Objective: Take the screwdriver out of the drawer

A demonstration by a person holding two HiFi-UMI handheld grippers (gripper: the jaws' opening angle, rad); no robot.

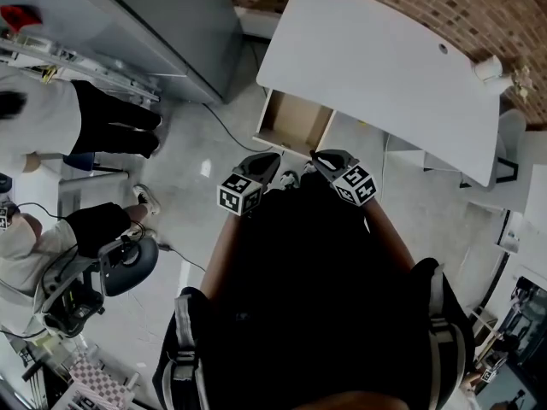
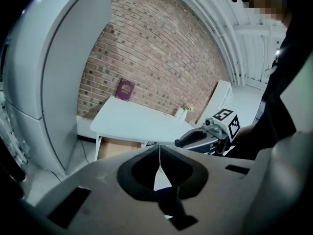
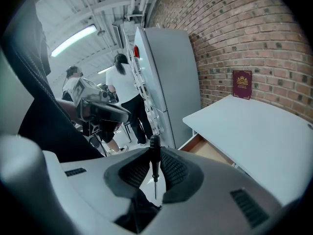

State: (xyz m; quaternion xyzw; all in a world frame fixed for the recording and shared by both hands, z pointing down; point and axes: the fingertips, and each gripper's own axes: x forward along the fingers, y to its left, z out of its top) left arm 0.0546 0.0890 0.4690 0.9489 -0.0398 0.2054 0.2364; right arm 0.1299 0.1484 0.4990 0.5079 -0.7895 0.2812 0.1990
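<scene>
Closest to the person's body, the right gripper point(image 3: 154, 156) has its jaws pressed together on the screwdriver point(image 3: 154, 148). The tool stands almost upright between the ribbed pads point(image 3: 172, 168). Its black handle rises a little above the jaw tips and its thin metal shaft points down into the gap behind them. It is a small, slim screwdriver, and it is held in the air, out of the drawer point(image 1: 295, 125) and near the person.

Just beside it, the left gripper point(image 2: 159, 150) has its jaws fully together. Only a thin line shows between the tips, and they hold nothing. In the head view both grippers hang side by side, close to each other, in front of the drawer.

Further away, the drawer stands pulled out from under the white desk point(image 1: 385, 67), and its brown inside is visible. A dark red book point(image 2: 125, 89) lies at the far edge of the desk, against the brick wall point(image 2: 156, 48). To the left stands a tall grey cabinet point(image 1: 162, 24), with people point(image 1: 77, 118) beside it.
</scene>
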